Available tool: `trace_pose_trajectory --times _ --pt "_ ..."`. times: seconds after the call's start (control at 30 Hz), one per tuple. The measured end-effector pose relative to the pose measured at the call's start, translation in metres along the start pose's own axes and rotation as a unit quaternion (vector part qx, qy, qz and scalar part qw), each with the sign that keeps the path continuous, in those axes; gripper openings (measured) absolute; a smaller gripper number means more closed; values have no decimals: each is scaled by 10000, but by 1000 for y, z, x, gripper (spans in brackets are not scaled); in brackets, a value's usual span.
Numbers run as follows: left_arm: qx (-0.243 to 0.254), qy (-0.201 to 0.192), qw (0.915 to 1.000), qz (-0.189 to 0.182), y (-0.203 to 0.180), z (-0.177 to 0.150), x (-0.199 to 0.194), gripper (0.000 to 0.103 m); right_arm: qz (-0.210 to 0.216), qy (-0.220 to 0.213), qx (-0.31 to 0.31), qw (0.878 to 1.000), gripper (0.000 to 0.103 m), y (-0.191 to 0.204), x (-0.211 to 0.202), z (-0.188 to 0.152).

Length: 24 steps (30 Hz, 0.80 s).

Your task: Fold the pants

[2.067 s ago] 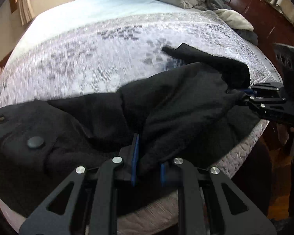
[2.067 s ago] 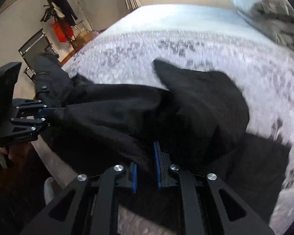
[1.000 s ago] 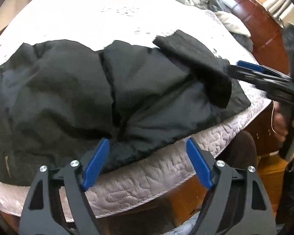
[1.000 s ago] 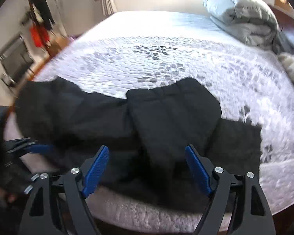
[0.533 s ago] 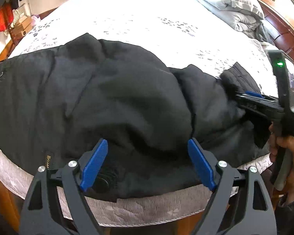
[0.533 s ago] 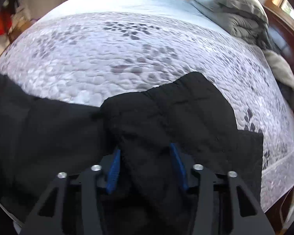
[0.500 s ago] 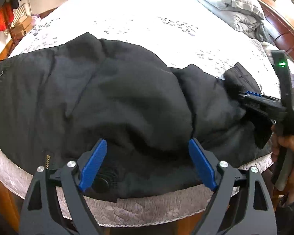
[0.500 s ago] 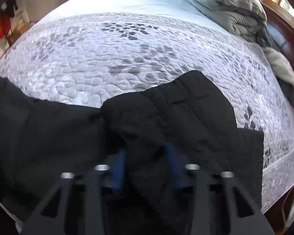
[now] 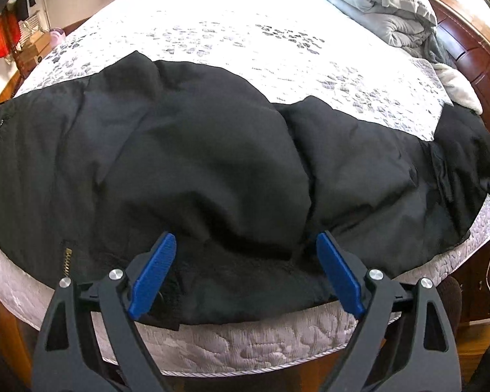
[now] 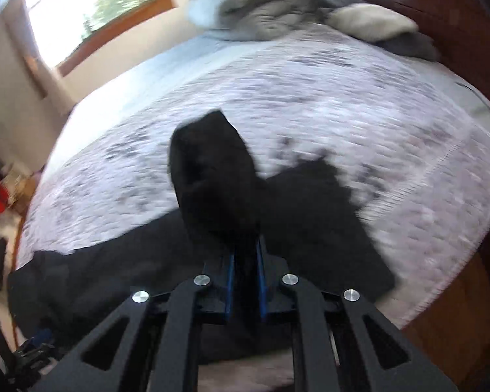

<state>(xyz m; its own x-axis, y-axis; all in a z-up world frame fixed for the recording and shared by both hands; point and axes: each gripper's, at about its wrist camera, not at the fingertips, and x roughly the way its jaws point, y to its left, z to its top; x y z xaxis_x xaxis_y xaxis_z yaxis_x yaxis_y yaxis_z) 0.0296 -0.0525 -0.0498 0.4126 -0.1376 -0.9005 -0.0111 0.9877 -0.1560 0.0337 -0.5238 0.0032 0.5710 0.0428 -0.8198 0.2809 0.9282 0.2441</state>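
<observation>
Black pants (image 9: 212, 163) lie spread along the near edge of the bed, waist with a brass zipper (image 9: 66, 258) at the left, leg ends at the right. My left gripper (image 9: 245, 271) is open, its blue pads on either side of the pants' near edge, holding nothing. In the right wrist view my right gripper (image 10: 245, 261) is shut on a black pant leg end (image 10: 212, 176), which stands lifted above the bed; the view is blurred. The rest of the pants (image 10: 91, 271) trail to the left.
The bed has a grey-white quilted cover (image 9: 277, 42). A folded grey duvet (image 9: 385, 9) and a pillow (image 10: 369, 23) lie at the head. A dark wooden headboard (image 9: 473, 52) is at right. A window (image 10: 91, 3) is behind the bed.
My right gripper closed on the pant leg end and lifted it, swinging fast. My left gripper stayed open at the pants' near edge, with little movement.
</observation>
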Motion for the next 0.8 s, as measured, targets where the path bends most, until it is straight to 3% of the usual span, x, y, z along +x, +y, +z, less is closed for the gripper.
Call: trace_pose_trajectory --times 0.1,0.27,0.47,0.63,0.8 --pt "3 31 10000 -21 -2 -2 1 89 -308 202 425 9984 12 -41 9 -10" --pt "-16 32 9999 -96 -7 -3 1 89 -179 599 1029 9927 12 -84 36 -26" --pt "-15 -101 9999 -19 -16 -1 2 90 -170 596 1165 9913 12 -96 30 -31" --pt "6 -15 10000 -66 -26 1 11 90 -514 892 897 9906 11 -95 40 -42" --pt "81 -70 9999 -69 -28 -2 12 90 -552 974 820 9903 12 -95 42 -45"
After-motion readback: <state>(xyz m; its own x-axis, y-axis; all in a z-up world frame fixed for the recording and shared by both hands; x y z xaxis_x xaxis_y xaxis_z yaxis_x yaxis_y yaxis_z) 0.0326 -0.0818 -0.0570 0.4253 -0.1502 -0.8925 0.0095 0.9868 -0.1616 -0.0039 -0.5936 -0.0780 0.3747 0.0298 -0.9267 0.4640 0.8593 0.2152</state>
